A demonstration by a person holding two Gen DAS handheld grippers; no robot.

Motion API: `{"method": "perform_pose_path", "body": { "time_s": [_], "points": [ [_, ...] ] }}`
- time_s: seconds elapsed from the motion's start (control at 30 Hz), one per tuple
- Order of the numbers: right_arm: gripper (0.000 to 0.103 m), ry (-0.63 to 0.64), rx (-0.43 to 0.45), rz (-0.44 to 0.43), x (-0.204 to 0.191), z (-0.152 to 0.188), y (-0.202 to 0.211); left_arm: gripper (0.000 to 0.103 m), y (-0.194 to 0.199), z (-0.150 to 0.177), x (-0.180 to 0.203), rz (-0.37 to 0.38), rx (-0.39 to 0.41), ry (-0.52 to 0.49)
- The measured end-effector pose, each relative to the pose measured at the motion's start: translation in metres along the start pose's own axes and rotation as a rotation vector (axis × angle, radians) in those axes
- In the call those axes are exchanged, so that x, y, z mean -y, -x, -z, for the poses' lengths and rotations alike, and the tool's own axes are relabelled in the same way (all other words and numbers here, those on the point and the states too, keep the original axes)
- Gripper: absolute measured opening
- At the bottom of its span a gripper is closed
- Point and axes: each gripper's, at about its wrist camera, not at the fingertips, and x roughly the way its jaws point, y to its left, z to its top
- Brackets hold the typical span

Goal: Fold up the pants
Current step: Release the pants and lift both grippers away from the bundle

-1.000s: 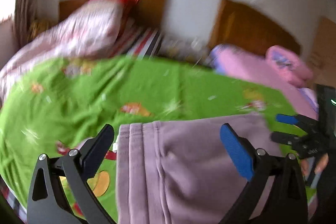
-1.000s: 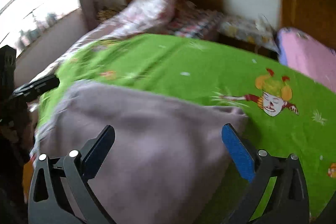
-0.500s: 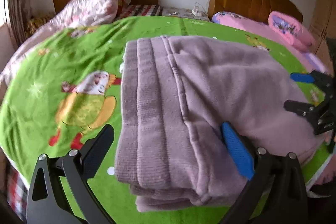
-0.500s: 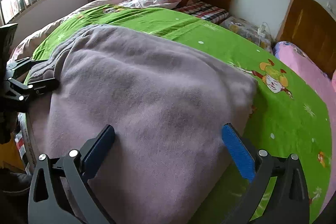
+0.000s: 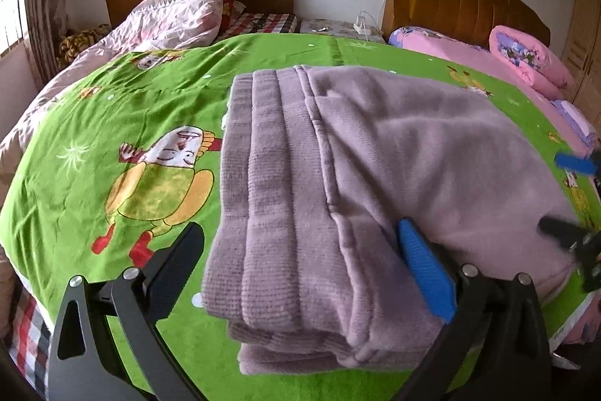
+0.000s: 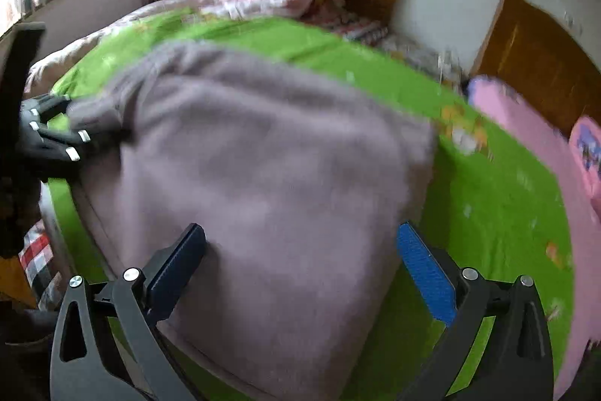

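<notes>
The mauve fleece pants [image 5: 338,183] lay stacked in a thick folded bundle on the green cartoon-print blanket [image 5: 112,138], seemingly finished, with the left gripper [image 5: 300,269] and right gripper [image 6: 300,269] both spread wide, holding nothing.

Your left camera sat low and close at the waistband end of the pants [image 5: 360,183], looking along its fingers [image 5: 176,262] across the bed [image 5: 112,123] toward the headboards. Your right camera looked from the other end, just as close but blurred. Both views shared the pants, the bed and each other's gripper.
</notes>
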Motion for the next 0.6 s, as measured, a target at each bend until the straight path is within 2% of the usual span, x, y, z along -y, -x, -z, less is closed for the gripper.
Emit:
{"method": "perform_pose_path", "body": {
  "time_s": [0.07,0.17,0.33,0.5,0.57,0.6],
  "points": [
    [0.098,-0.053,0.012,-0.035,0.008,0.005,-0.003,0.102,-0.002,0.001,-0.004,0.021,0.002,0.019],
    [0.098,-0.057,0.030,-0.037,0.006,0.009,-0.005,0.102,-0.003,0.003,-0.006,0.039,0.006,0.031],
    [0.098,-0.069,0.060,-0.038,0.005,0.015,-0.006,0.102,-0.003,0.004,-0.005,0.032,0.017,0.022],
    [0.099,-0.115,0.071,-0.088,0.013,0.018,-0.011,0.102,-0.003,0.007,-0.008,0.049,0.029,0.036],
    [0.099,-0.124,0.070,-0.090,0.013,0.018,-0.010,0.102,0.001,0.009,-0.008,0.036,0.044,0.038],
    [0.098,-0.143,0.068,-0.071,0.012,0.018,-0.006,0.102,0.010,0.011,-0.003,-0.011,0.077,0.034]
  ]
}}
